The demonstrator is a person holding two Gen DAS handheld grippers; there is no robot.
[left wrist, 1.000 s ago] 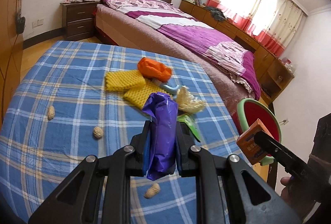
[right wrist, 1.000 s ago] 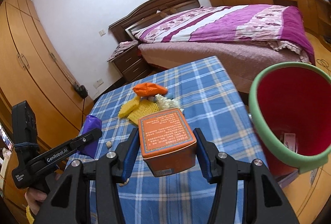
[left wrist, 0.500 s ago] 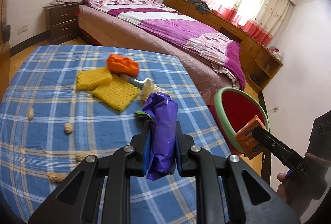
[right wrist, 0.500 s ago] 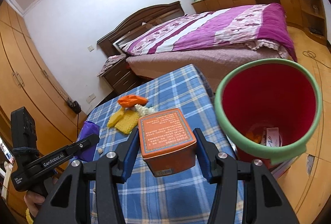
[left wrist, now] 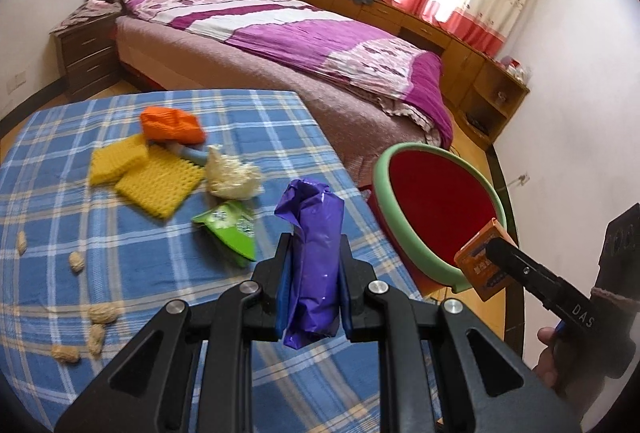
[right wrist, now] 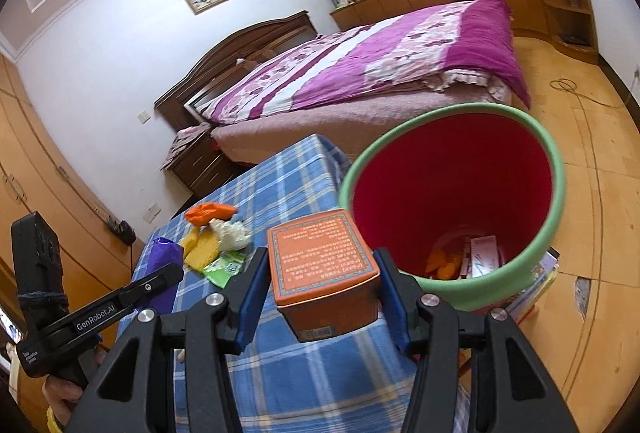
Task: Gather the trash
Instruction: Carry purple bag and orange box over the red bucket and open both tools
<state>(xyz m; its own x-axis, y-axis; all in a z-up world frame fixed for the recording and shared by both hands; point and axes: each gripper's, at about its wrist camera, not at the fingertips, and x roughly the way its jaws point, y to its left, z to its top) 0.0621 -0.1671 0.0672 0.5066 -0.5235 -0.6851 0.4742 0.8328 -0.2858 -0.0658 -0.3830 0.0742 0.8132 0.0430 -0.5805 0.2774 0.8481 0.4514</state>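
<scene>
My left gripper (left wrist: 314,253) is shut on a crumpled purple wrapper (left wrist: 314,265), held above the right part of the blue checked table (left wrist: 80,225). My right gripper (right wrist: 320,273) is shut on an orange box (right wrist: 320,265), held next to the near rim of the red bin with a green rim (right wrist: 452,289). The bin also shows in the left wrist view (left wrist: 404,233), with the orange box (left wrist: 480,261) at its near rim. Some trash lies at the bin's bottom (right wrist: 476,257).
On the table lie an orange bag (left wrist: 170,123), yellow foam pieces (left wrist: 158,185), a pale crumpled wad (left wrist: 232,175), a green packet (left wrist: 230,229) and several peanuts (left wrist: 100,313). A bed (left wrist: 300,45) stands beyond. Books (right wrist: 536,285) lie on the floor by the bin.
Both grippers have moved right toward the bin with their loads. The orange box now sits at the bin's rim, and the bin looks larger and closer.
</scene>
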